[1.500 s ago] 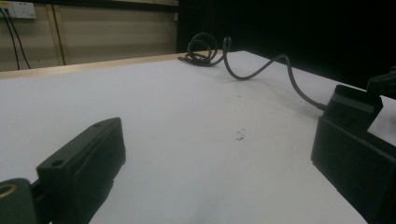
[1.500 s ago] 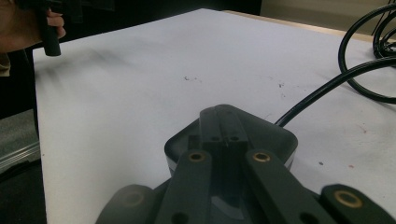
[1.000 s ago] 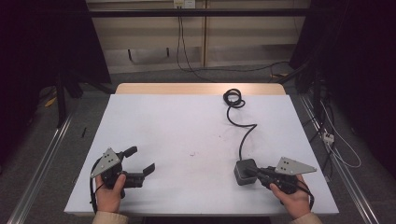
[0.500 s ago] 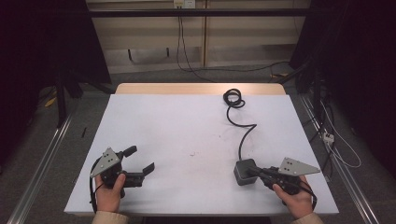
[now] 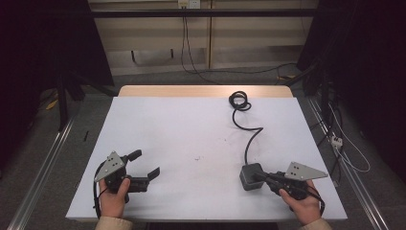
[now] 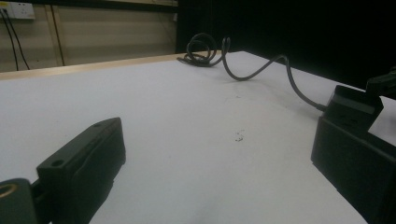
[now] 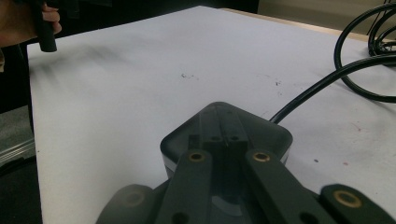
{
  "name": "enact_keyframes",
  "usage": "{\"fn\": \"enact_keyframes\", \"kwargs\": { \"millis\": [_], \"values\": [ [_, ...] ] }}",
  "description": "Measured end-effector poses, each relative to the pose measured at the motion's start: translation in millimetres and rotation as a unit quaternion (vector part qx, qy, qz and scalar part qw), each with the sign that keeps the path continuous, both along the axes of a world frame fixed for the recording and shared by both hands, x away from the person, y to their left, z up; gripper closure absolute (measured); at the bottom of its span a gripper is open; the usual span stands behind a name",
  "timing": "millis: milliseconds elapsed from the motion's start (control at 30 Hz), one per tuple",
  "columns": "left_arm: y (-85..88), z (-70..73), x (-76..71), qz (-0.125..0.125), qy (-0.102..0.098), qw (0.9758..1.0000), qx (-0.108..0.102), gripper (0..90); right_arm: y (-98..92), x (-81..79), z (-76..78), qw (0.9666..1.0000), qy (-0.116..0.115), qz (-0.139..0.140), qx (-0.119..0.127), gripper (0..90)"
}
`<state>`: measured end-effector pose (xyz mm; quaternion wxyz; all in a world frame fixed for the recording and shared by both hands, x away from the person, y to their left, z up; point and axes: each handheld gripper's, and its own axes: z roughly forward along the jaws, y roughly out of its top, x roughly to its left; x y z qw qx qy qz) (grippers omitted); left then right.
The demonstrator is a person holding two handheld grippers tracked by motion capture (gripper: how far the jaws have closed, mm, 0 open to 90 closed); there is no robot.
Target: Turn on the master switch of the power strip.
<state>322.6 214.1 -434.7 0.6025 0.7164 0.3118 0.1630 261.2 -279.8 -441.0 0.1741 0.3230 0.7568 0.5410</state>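
nothing is seen to have shifted over the last second, so the work is judged paused: the black adapter (image 5: pixel 251 176) stays at the desk (image 5: pixel 191 129) near right, the right gripper (image 5: pixel 268 178) fingers pressed together over it, the left gripper (image 5: pixel 143 165) fingers spread on nothing, and no container is seen.

1 adapter (image 5: pixel 251 176) w/ cable (image 5: pixel 249 136)
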Motion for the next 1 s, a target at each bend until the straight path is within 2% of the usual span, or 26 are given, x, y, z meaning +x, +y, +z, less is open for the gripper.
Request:
{"fn": "enact_keyframes", "kwargs": {
  "millis": [1000],
  "values": [
    [0.1,-0.2,0.0,0.001,0.0,1.0,0.0,2.7,0.3,0.5,0.7,1.0,0.004,0.0,-0.003,90.0]
  ]
}}
